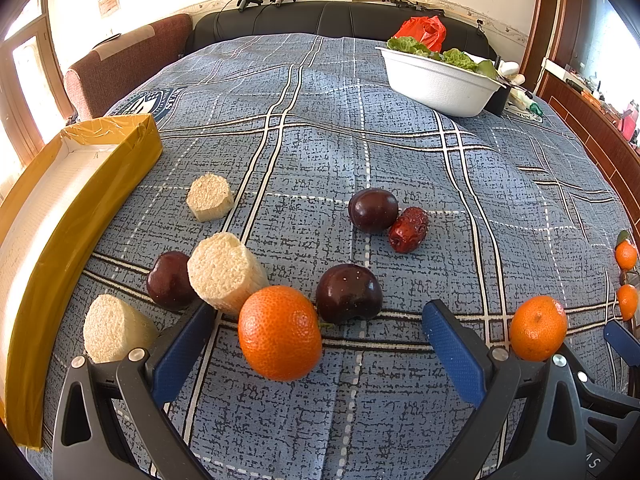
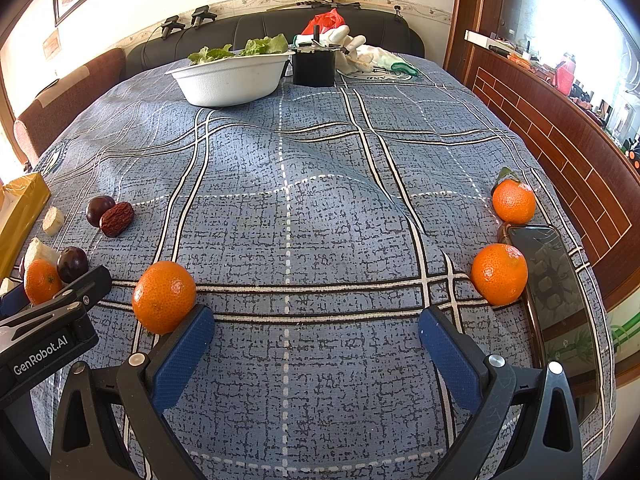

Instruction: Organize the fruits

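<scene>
Four oranges lie scattered on the surface (image 2: 304, 208), a blue plaid cloth, which also carries a long yellow box (image 1: 52, 240) at its left edge and a white bowl (image 2: 230, 76) of greens at the far end. Smaller things follow: a phone (image 2: 556, 280) touching one orange (image 2: 499, 274), three pale cut chunks (image 1: 224, 272), three dark plums (image 1: 348, 294) and a red date (image 1: 409, 229). Both the left gripper (image 1: 316, 348), an orange (image 1: 280, 333) between its fingers, and the right gripper (image 2: 316, 344), an orange (image 2: 164, 297) just beside its left finger, gape wide, holding nothing.
</scene>
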